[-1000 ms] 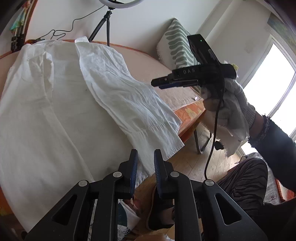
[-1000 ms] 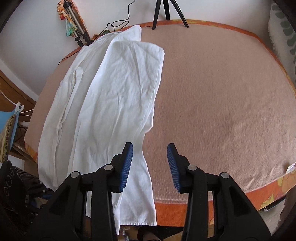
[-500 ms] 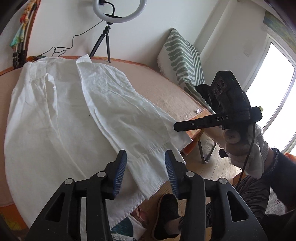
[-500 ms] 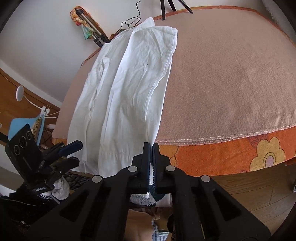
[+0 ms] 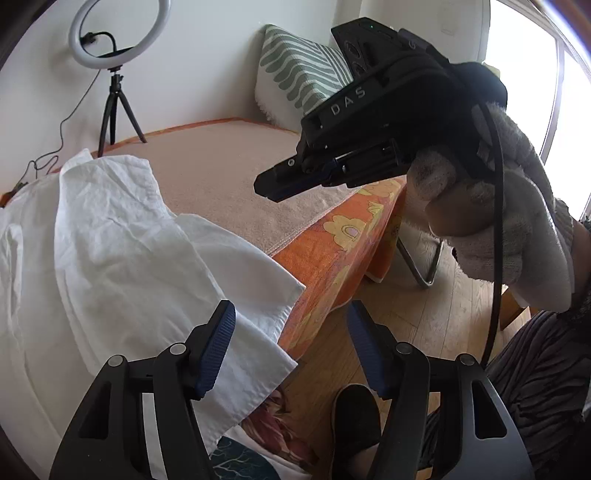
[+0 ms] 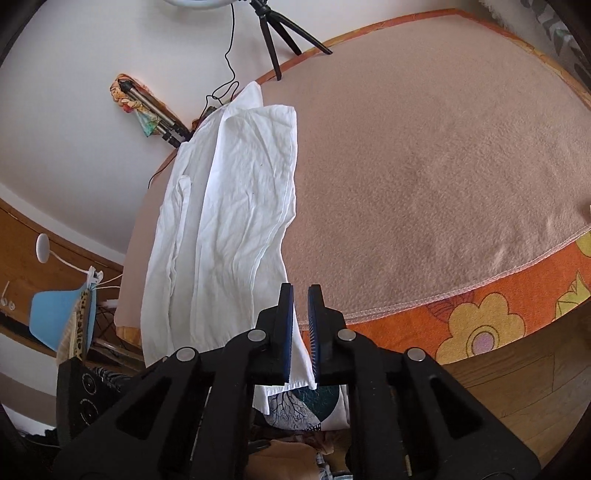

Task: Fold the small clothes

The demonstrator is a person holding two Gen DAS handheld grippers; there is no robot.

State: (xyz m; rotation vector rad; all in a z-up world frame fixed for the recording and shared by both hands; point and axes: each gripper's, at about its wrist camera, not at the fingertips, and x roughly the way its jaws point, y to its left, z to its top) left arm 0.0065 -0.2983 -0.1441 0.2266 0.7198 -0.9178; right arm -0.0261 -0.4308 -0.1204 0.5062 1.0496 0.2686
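White garment [image 6: 236,221]: creased, laid lengthwise along the left part of a table under a peach-coloured cover [image 6: 424,166], one long panel folded over the body. Its hem end hangs past the near table edge, over the orange floral border [image 5: 343,236].

Right gripper [image 6: 301,325]: jaws narrowly parted, a slim gap showing. The garment's hem corner lies between the blue pads; a firm pinch cannot be confirmed. In the left wrist view this tool is raised over the table edge in a gloved hand [image 5: 491,221].

Left gripper [image 5: 291,347]: jaws wide, nothing held, left pad [image 5: 218,347] over the hanging hem.

Ring light [image 5: 118,33] on a tripod at the far edge; striped cushion [image 5: 299,70] beyond.
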